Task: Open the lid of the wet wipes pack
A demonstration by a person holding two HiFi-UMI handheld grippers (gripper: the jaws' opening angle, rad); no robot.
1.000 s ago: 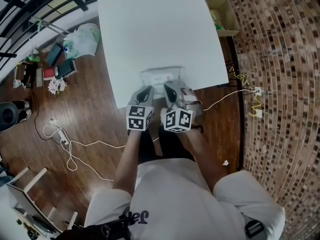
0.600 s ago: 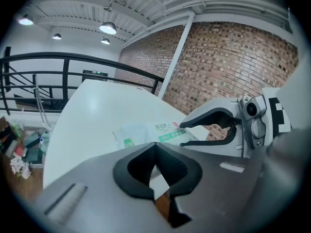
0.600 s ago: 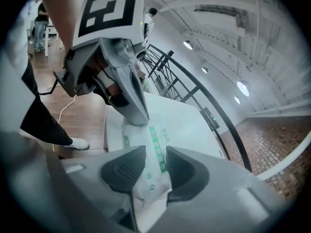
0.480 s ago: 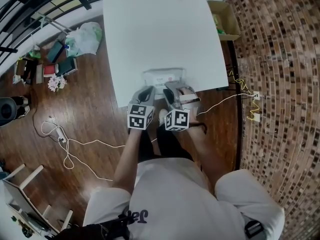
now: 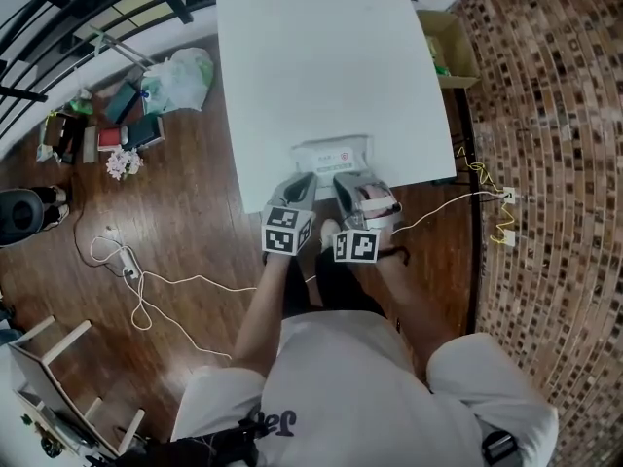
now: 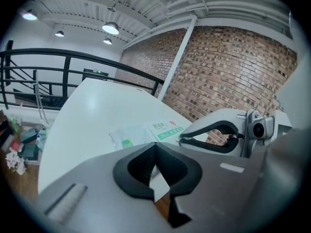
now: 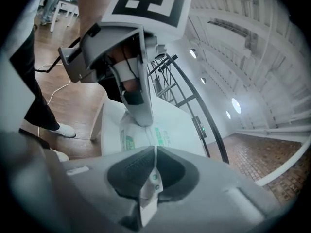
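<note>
The head view alone shows the wet wipes pack [image 5: 329, 152] whole. It lies flat, printed face up, at the near edge of the white table [image 5: 311, 56], its long axis running along that edge. The right gripper view adds that the left gripper [image 7: 140, 119], jaws together, has its tip down on the pack. There too, the right gripper [image 7: 155, 152] has just been closing its jaws, now pinched on a thin white, green-marked bit of the pack's near edge.
</note>
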